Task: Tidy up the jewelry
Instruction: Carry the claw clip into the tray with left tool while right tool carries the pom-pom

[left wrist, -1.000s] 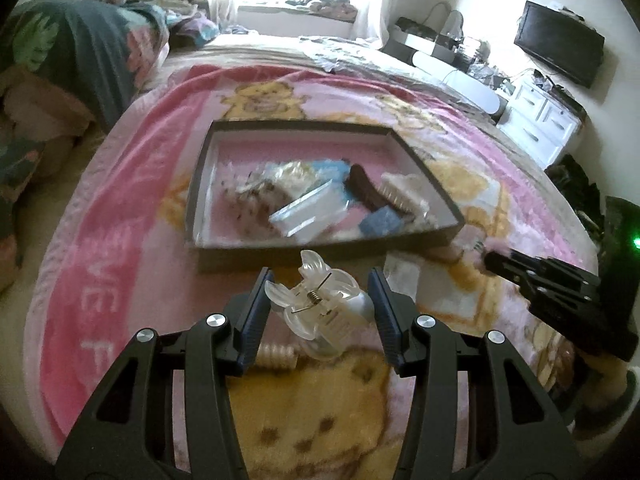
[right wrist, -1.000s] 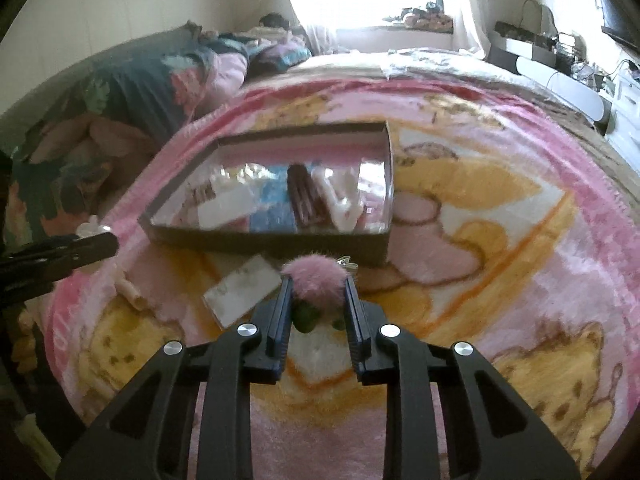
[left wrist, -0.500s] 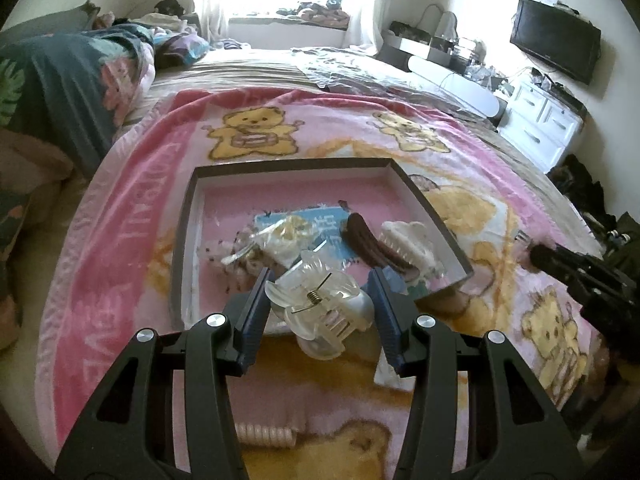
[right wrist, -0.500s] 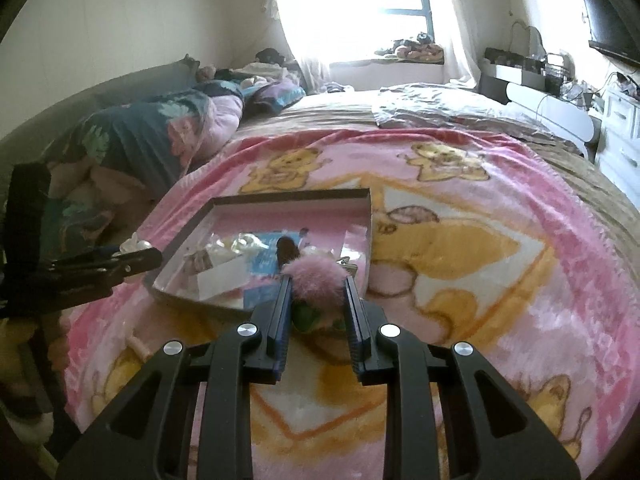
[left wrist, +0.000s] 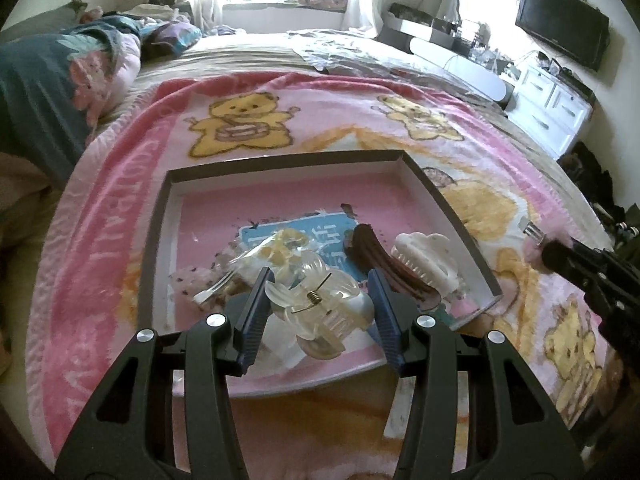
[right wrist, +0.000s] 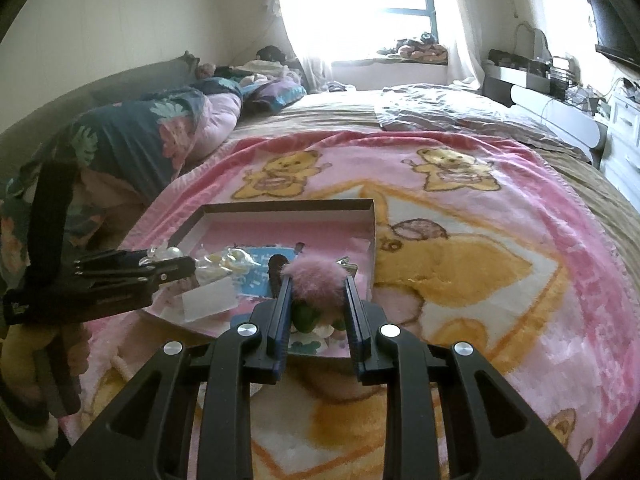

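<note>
Several pieces are lying in the tray (left wrist: 160, 236) beyond both jaws; left gripper (left wrist: 318, 300) is holding a clear clip (left wrist: 320, 312), right gripper (right wrist: 316, 292) a pompom (right wrist: 316, 276), both awaiting placing.

Lettering is woven along the pink border of the blanket (left wrist: 120, 216) and white characters are printed on the blue card (left wrist: 320, 236) lying in the tray (left wrist: 156, 240), but neither can be read in either view.
</note>
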`<move>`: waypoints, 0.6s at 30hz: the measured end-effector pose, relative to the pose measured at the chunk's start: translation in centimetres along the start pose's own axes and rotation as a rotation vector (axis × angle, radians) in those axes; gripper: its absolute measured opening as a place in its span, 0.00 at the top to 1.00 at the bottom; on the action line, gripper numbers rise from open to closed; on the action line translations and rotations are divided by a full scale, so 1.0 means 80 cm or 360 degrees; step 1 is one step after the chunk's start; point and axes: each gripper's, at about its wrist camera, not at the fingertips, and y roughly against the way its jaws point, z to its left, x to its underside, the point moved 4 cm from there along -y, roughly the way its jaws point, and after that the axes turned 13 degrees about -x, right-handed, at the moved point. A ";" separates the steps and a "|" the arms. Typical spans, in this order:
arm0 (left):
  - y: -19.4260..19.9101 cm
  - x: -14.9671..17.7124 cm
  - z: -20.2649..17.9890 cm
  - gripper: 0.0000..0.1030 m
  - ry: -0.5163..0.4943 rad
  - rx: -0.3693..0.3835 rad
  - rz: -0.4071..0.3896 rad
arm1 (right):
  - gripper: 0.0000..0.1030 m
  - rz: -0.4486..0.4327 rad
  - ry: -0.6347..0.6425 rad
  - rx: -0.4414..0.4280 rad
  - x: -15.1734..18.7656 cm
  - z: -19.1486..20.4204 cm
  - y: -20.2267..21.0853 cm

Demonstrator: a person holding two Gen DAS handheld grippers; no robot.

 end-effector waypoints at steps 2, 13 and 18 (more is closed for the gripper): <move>-0.009 -0.002 -0.005 0.61 -0.0007 0.0009 0.0018 | 0.77 0.0029 0.0007 -0.0001 0.003 -0.001 -0.009; -0.047 -0.001 -0.018 0.61 -0.0007 0.0065 0.0119 | 0.77 0.0177 0.0021 -0.0017 0.025 -0.001 -0.059; -0.056 0.000 -0.020 0.61 -0.0009 0.0082 0.0146 | 0.76 0.0218 0.0015 -0.0017 0.033 -0.003 -0.072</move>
